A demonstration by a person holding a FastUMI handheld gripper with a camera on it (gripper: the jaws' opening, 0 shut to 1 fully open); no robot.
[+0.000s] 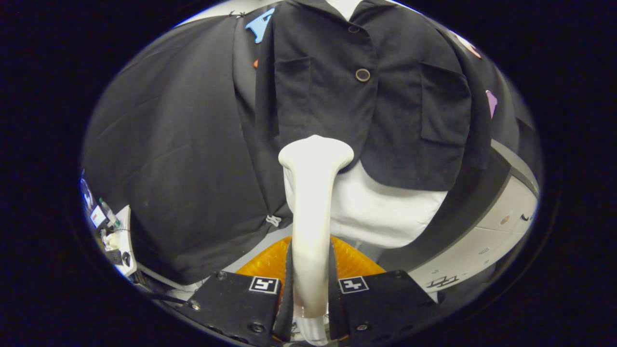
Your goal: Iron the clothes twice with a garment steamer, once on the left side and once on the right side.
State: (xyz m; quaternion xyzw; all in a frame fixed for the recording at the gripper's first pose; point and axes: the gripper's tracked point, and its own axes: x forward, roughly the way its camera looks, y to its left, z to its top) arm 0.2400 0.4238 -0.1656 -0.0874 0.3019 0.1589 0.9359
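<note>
1. Where the black cloth wall [178, 159] hangs in creases, a dark jacket [366, 106] is draped over a white torso form [385, 212], buttons down its front and a patch pocket on each side.
2. Below the form, an orange ribbed piece [356, 262] lies just ahead of my fingers, and a pale panel [496, 231] curves away to the right of the jacket.
3. A cluttered white stand [118, 236] sits low beside the cloth, far to the left.
4. My jaws [309, 289] are clenched on the garment steamer [312, 217], both fingers pressing its cream neck.
5. The steamer rises upright, its flared head at the jacket's lower hem, left of the buttons.
</note>
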